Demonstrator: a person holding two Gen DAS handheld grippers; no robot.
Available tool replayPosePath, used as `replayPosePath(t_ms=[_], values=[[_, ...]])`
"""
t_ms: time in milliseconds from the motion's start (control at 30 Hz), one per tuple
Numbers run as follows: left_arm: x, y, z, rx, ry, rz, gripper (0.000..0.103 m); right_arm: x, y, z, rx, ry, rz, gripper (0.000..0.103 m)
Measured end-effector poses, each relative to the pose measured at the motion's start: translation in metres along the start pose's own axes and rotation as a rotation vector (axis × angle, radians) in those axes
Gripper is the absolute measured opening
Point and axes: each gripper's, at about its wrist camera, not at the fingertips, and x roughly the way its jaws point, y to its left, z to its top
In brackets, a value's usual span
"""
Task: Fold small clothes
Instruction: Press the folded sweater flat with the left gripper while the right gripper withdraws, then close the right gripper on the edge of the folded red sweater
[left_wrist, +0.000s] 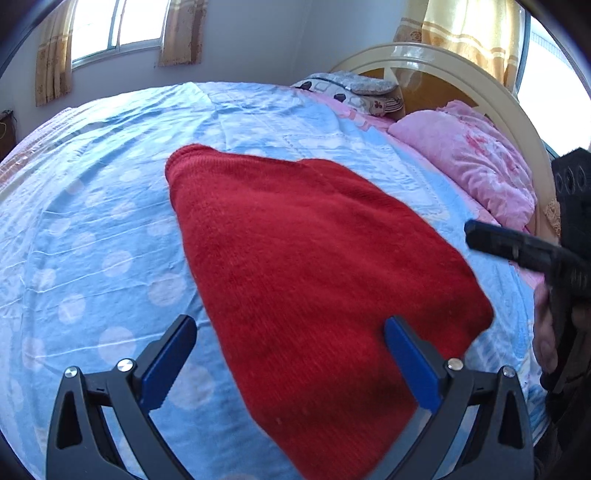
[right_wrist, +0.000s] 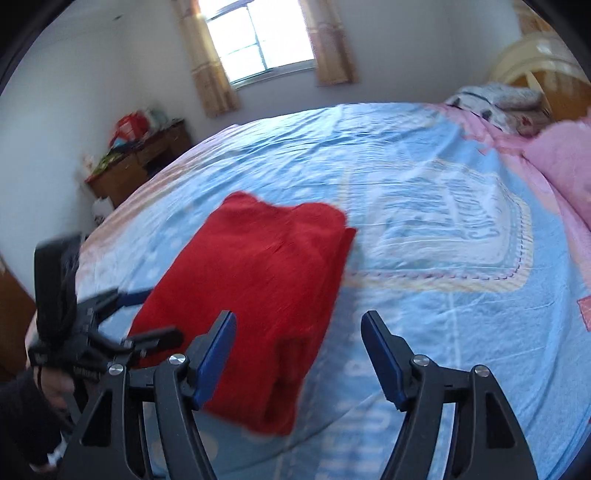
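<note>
Garment: red knit sweater (left_wrist: 314, 266) lying flat, already folded over, on blue bed sheet (left_wrist: 92, 229).
Left hand-held gripper (left_wrist: 291, 354): jaws wide, empty, over near hem.
Right hand-held gripper (right_wrist: 299, 354): wide, empty, near right edge, likely lining up next fold.

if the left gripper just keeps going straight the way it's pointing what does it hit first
Most likely the red garment. The left gripper is open and aimed along it, one finger over the cloth, the other over the blue bedsheet. Height above the cloth is unclear, so it might skim before touching.
</note>
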Motion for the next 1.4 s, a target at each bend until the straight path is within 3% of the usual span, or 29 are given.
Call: replayPosePath(t_ms=[233,433,767,800,833,867,1233,1300,1400], values=[[0.014,0.014,-0.005,-0.126,0.023,-0.110,0.103,0.049,-0.043,0.018,0.176,0.067,0.053,0.070],[0.014,0.009,-0.006,-0.098,0.021,-0.111,0.103,0.084,-0.062,0.032,0.271,0.078,0.126,0.070],[0.015,0.008,-0.008,-0.085,0.008,-0.097,0.103,0.122,-0.060,0.046,0.291,0.101,0.171,0.070],[0.015,0.008,-0.008,-0.085,0.008,-0.097,0.103,0.124,-0.060,0.048,0.293,0.103,0.180,0.065],[0.016,0.008,-0.007,-0.084,0.008,-0.097,0.103,0.128,-0.059,0.049,0.294,0.113,0.196,0.051],[0.016,0.008,-0.007,-0.083,0.009,-0.096,0.103,0.132,-0.057,0.050,0.294,0.127,0.215,0.045],[0.023,0.008,-0.001,-0.084,0.038,-0.095,0.103,0.139,-0.049,0.046,0.262,0.109,0.192,0.033],[0.022,0.007,-0.001,-0.092,0.043,-0.100,0.100,0.135,-0.043,0.045,0.226,0.090,0.169,0.031],[0.018,0.001,-0.002,-0.083,0.037,-0.109,0.085,0.127,-0.031,0.045,0.157,0.061,0.116,0.027]])
